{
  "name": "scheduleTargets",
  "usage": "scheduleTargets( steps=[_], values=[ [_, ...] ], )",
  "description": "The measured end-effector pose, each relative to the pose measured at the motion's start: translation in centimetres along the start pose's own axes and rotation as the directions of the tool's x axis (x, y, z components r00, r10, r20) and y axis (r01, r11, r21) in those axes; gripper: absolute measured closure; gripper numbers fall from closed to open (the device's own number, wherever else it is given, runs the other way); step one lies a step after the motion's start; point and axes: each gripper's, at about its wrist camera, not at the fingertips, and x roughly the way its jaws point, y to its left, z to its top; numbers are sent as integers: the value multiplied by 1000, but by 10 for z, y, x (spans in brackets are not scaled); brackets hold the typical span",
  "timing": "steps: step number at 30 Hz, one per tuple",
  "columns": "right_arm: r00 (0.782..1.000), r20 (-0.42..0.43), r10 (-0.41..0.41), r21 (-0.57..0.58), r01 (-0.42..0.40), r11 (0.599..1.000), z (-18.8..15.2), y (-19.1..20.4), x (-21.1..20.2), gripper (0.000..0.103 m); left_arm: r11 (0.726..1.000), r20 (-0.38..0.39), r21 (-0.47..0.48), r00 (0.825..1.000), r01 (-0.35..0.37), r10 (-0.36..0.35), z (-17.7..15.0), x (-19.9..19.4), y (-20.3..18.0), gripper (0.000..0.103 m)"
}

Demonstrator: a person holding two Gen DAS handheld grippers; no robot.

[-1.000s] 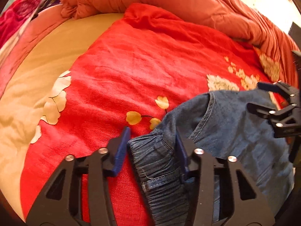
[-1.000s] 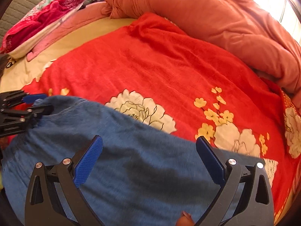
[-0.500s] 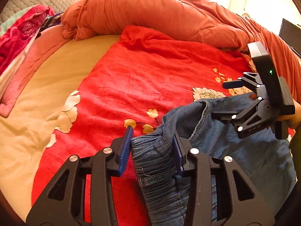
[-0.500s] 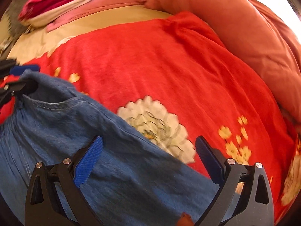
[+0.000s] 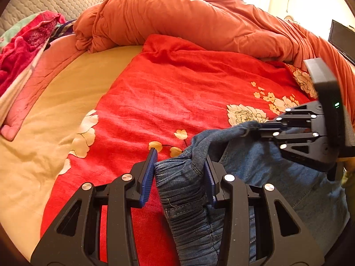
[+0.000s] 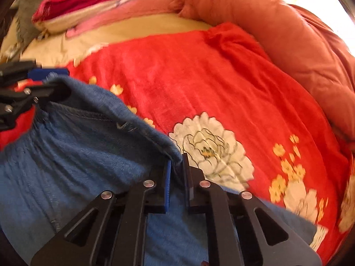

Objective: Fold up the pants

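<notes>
Blue denim pants (image 5: pixel 277 177) lie on the red flowered blanket (image 5: pixel 177 93); they fill the lower left of the right wrist view (image 6: pixel 73 155). My left gripper (image 5: pixel 179 173) is shut on the gathered elastic waistband (image 5: pixel 182 184), with a small gap at the left pad. My right gripper (image 6: pixel 176 168) is shut on the upper edge of the pants, a fold pinched between its pads. It shows at the right of the left wrist view (image 5: pixel 257 127), holding that edge raised. The left gripper shows at the left edge of the right wrist view (image 6: pixel 44 82).
A rolled orange duvet (image 5: pixel 199 22) runs along the far side of the bed. A yellow sheet (image 5: pixel 44 122) lies to the left, with pink and red bedding (image 5: pixel 22 44) beyond it. A dark screen (image 5: pixel 341 37) stands at the far right.
My right gripper has closed from wide open onto the pants' upper edge and lifted it. The left gripper keeps its hold on the waistband and has risen slightly.
</notes>
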Motion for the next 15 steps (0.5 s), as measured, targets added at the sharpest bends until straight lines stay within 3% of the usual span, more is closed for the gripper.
scheduleTargets(
  steps=[5,15],
  values=[
    [996,88,4,109,-14,994,-7,-3,-38,95,1000,36,15,999,7,-7,-1,-11,-4,72],
    [981,195,-19,194,-19,981,-43,10,-115,95,997,164,70,986,27,-38,-4,-64,-27,72]
  ],
)
